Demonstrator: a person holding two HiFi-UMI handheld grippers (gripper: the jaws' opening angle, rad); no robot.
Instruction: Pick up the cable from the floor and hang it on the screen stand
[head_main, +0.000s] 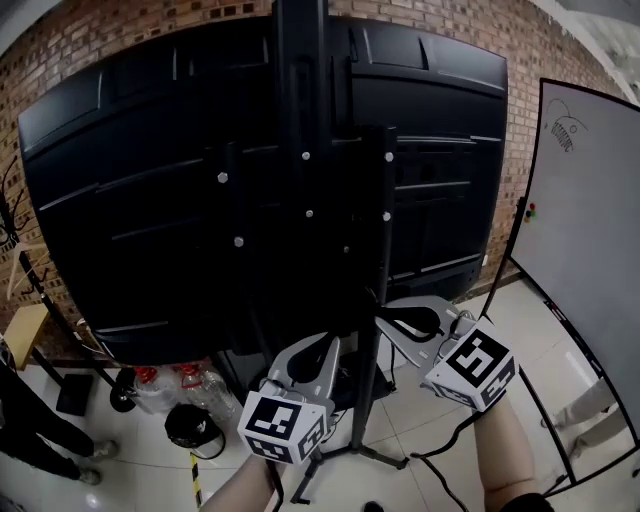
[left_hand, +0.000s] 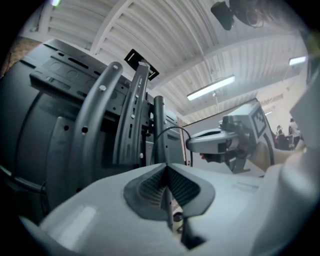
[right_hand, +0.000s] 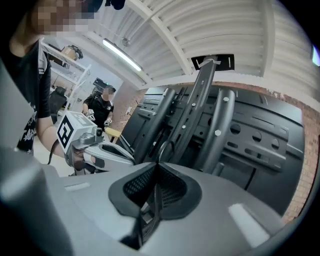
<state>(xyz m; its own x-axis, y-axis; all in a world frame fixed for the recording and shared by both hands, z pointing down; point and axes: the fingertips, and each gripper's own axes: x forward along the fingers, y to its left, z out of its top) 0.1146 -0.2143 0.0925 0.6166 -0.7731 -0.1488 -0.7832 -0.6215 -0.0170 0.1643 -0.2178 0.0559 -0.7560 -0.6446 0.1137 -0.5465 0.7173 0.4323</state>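
Fingers (left_hand: 150, 188) of the left gripper (left_hand: 165, 172) and right gripper (right_hand: 156, 172) pinch the cable (left_hand: 171, 127), which loops at twelve o'clock before the stand (head_main: 300, 150). Light and limp, it should drape best held either side of the slack.

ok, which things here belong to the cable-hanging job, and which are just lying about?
Job:
- cable, clamped in left gripper and right gripper
- screen stand

Lying about:
- whiteboard
- plastic bottles
- wooden stool

Tiled floor (head_main: 150, 470), bottles (head_main: 200, 388), stand base (head_main: 345, 455).
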